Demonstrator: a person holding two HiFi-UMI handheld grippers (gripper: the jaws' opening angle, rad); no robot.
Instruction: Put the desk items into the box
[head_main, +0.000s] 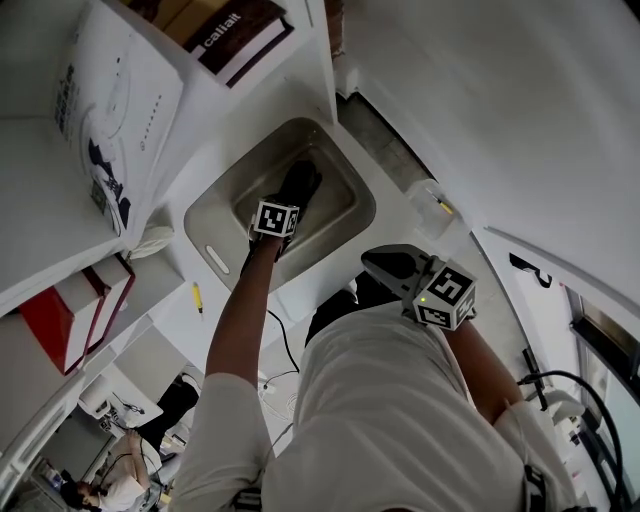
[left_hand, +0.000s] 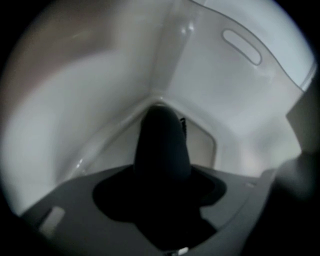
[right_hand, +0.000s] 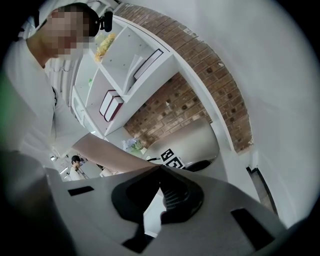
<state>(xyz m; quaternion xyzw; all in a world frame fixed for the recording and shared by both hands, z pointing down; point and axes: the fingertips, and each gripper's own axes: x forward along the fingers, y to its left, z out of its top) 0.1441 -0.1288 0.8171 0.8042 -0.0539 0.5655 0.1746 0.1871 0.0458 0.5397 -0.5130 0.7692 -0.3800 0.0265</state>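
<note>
Head view looks steeply down onto the box (head_main: 200, 215). Left gripper view sits deep inside the box (left_hand: 210, 80), wall close. Right gripper view faces across at the box (right_hand: 200, 142) from farther back.

White short-sleeved shirt (head_main: 380, 400); black left gripper (head_main: 300, 185) and right gripper (head_main: 392, 265), black-and-white marker cubes (head_main: 276, 218).

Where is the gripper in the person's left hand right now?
In the head view, left of centre: the left gripper is down inside the pale box, up and left of the right gripper.
</note>
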